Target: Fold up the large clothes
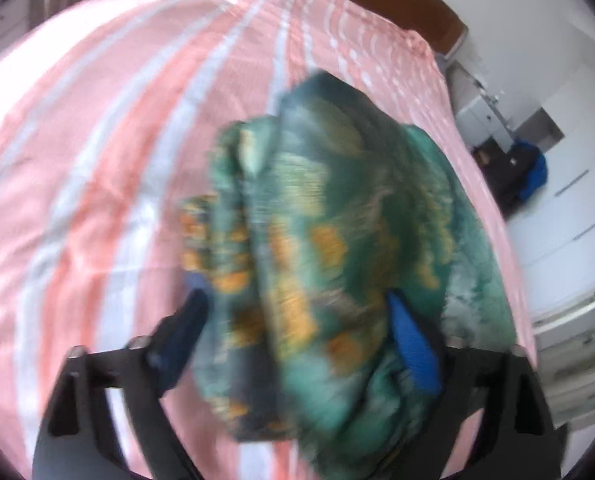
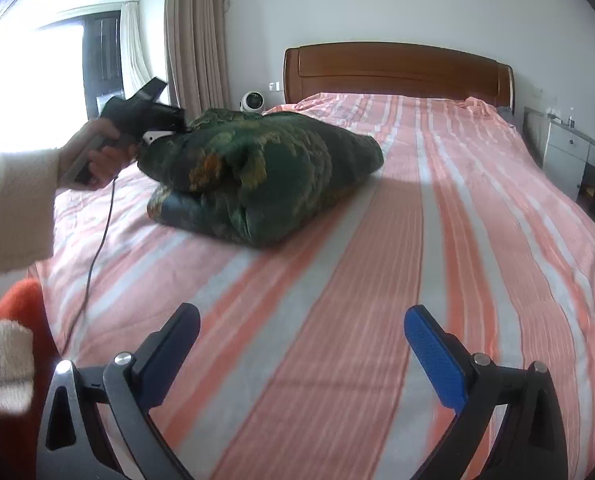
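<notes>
A dark green padded garment (image 2: 265, 168) with orange and gold patches lies folded into a thick bundle on the pink-and-white striped bed (image 2: 337, 280), toward its left side. My left gripper (image 1: 295, 298) stands wide over the bundle's near end, and the blurred garment (image 1: 337, 220) fills the space between its blue pads without being pinched. In the right wrist view a hand (image 2: 97, 152) holds that gripper at the bundle's left end. My right gripper (image 2: 302, 314) hangs open above the bare bedspread in front of the bundle, with nothing between its fingers.
A wooden headboard (image 2: 397, 68) closes the far end of the bed. A grey bedside cabinet (image 2: 565, 156) stands at the right, and a small white round device (image 2: 251, 102) sits by the curtain. A thin cable (image 2: 97, 248) hangs from the left gripper. Something orange (image 2: 21, 304) lies at the bed's near left corner.
</notes>
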The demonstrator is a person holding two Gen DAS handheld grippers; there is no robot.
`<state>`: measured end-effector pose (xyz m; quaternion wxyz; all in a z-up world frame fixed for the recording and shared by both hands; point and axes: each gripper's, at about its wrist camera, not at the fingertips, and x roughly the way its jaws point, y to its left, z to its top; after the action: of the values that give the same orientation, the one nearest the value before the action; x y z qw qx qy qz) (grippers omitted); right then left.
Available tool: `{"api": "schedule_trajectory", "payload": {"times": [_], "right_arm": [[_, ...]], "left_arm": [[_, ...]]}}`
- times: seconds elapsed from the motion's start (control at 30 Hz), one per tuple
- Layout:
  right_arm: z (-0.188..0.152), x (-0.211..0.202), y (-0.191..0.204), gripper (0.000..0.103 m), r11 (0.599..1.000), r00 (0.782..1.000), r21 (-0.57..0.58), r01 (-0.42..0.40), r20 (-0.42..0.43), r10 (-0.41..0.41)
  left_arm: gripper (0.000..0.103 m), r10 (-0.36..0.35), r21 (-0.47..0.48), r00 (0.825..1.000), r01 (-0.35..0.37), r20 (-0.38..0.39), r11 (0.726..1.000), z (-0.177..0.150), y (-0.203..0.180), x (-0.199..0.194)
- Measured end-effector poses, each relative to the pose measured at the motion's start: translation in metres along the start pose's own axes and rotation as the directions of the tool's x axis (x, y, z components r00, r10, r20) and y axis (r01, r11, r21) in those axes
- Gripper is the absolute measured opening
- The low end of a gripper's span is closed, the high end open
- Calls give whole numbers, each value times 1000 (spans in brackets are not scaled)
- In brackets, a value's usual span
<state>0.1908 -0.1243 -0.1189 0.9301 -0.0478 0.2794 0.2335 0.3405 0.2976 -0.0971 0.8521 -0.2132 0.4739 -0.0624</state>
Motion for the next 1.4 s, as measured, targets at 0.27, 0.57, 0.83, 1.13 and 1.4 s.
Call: {"api": "schedule_trajectory", "payload": {"times": [0.27, 0.57, 0.83, 1.13, 1.4], "right_arm": [[150, 62, -10, 101, 992, 990, 92, -87, 115, 77], [160, 246, 67, 103, 995, 966, -27, -98, -242, 88], [229, 189, 76, 102, 999, 995, 35, -16, -99, 19], [205, 334, 106, 103, 990, 974, 134, -51, -211, 78], [185, 333, 117, 103, 998, 990, 53, -19, -136, 26]], "left_arm": [[94, 205, -40, 958, -201, 201, 979, -70, 21, -67], [94, 463, -161, 851, -435, 248, 886, -140, 33, -39], [94, 475, -149, 840, -451, 262, 880, -143, 43, -34], [94, 499, -143, 842, -479, 203, 866, -145, 54, -28], [94, 489, -138, 852, -470, 187, 872, -145, 56, -28]]}}
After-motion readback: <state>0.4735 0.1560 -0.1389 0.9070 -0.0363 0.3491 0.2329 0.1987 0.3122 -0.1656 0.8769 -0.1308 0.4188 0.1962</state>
